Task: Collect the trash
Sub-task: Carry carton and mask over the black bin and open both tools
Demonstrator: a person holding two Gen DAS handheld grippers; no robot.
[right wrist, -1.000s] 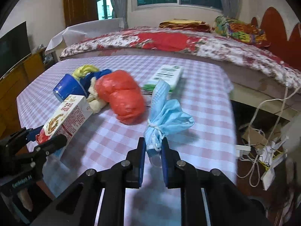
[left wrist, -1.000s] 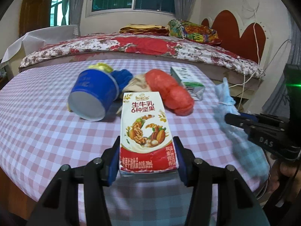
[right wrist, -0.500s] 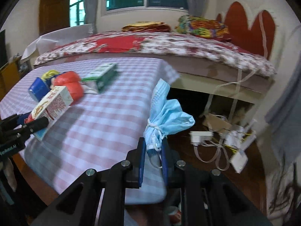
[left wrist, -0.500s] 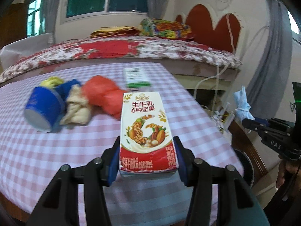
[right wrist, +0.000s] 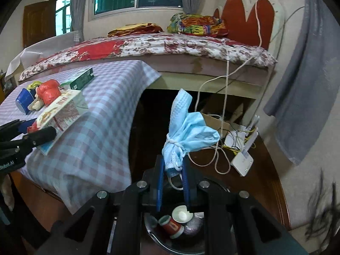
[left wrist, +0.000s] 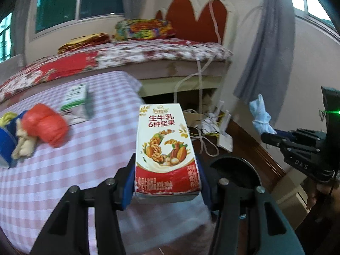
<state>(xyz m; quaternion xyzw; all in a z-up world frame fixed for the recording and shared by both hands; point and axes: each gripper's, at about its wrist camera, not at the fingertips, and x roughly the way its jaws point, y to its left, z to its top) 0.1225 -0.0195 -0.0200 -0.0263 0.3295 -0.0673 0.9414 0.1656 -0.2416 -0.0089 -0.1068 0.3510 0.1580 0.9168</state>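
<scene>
The table [right wrist: 102, 148] lay to the left, the bin [right wrist: 170, 244] below. The left gripper [left wrist: 167, 182] clamped the milk carton [left wrist: 165, 148]; the right gripper [right wrist: 173, 182] pinched the face mask [right wrist: 187, 131] above the bin. Delivery step, judging; releasing comes next.

Red-white milk carton [left wrist: 166, 148] upright, clamped; tied blue face mask [right wrist: 184, 131] pinched above bin [right wrist: 161, 240].

Milk carton [left wrist: 166, 148], front face: "生牛乳" above "6种坚果" in red print; the small brand mark at the top is illegible. Right claw body [left wrist: 301, 155]: white lettering "DAS". Left claw body [right wrist: 9, 159]: partial marking "Robot.AI". Print on the green box [right wrist: 81, 78] is unreadable.
</scene>
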